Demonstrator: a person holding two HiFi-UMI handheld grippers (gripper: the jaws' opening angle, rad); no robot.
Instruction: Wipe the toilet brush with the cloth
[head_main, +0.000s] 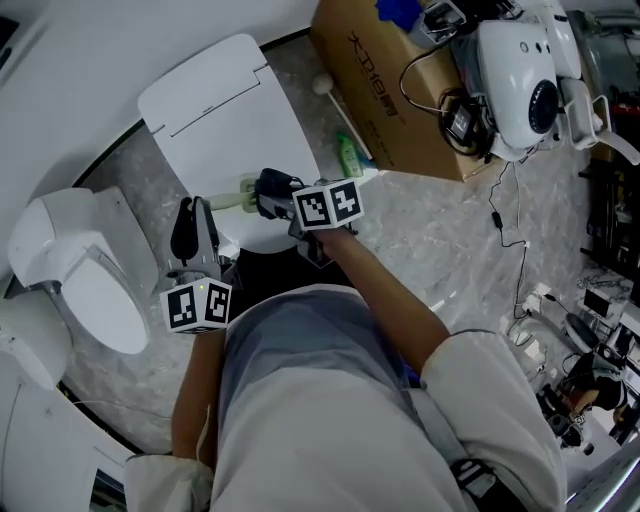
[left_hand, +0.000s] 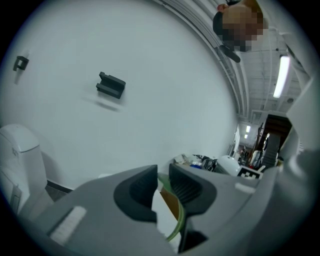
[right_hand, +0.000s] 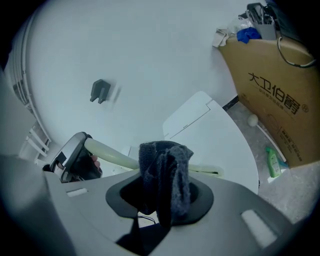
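Remote session: I hold the toilet brush level by its pale handle, pinched tight in my left gripper, so my right gripper, clamped on the dark cloth, can rub along it above a white panel.

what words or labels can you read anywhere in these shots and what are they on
"大卫伯爵": dark print on the side of the cardboard box; it also shows sideways in the head view.
Green bottle on the floor by the box: any label is too small to read.
Marker cubes: square black-and-white patterns only, no words.
No other text can be read.
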